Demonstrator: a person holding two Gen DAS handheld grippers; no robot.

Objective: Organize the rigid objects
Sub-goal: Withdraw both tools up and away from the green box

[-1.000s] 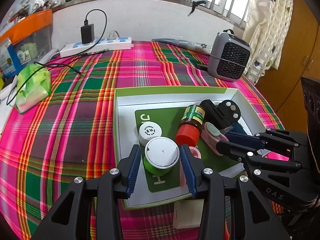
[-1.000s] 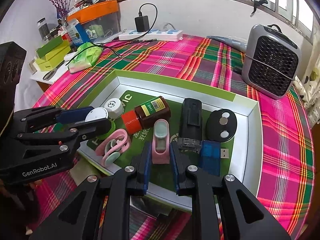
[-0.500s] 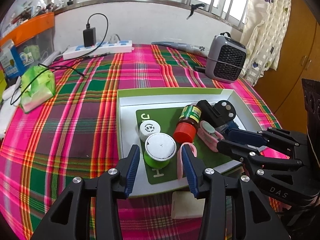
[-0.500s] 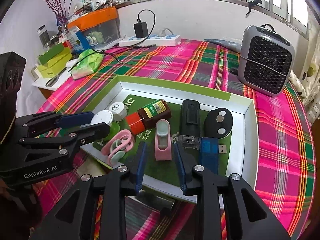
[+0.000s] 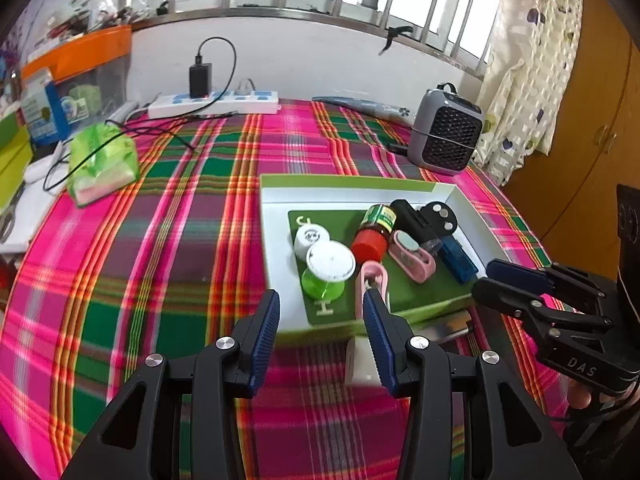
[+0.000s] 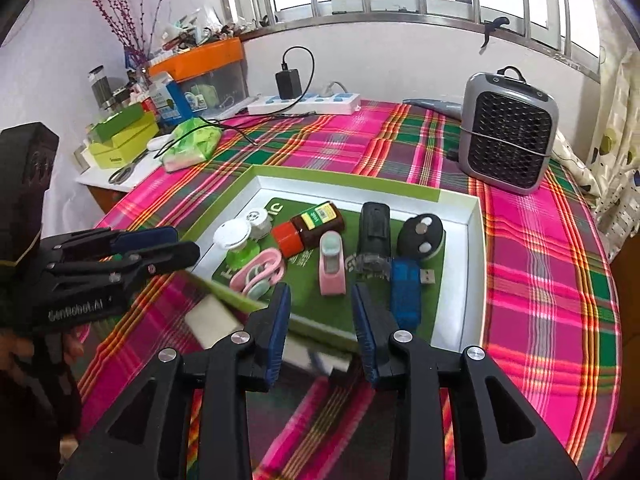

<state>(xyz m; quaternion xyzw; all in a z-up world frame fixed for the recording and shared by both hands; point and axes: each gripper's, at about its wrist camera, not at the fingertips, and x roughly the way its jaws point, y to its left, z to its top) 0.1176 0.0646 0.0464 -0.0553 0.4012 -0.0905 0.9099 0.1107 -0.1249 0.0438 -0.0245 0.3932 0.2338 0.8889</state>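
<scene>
Right now both grippers are hanging over the near edge of the desk, jaws spread wide and gripping nothing. The left gripper [image 5: 318,322] is sitting just short of the tray [image 5: 276,240], and its own camera is catching the right gripper [image 5: 504,280] off to the side, jaws parted there too.

All the rigid objects are lying inside the green-rimmed tray on the plaid cloth [image 5: 160,240]. From the left wrist we're seeing the green jar with the white lid [image 5: 330,266] nearest, a small white cap [image 5: 311,238] just behind it, the red-capped brown bottle [image 5: 374,232] on its side, and a pink clip [image 5: 372,286] touching the near tray edge.

The right wrist view is giving more: the pink punch [image 6: 331,262] is lying straight ahead of the right gripper [image 6: 322,312], with the black device [image 6: 375,240], the black oval remote [image 6: 423,234] and the blue USB stick [image 6: 406,292] laid out clearly, where the left view is crowding them together. It's also showing the left gripper [image 6: 168,246] at the tray's left edge, plus a white block [image 6: 212,322] on the cloth outside the tray.

The grey heater [image 6: 506,136] is standing well behind the tray.
</scene>
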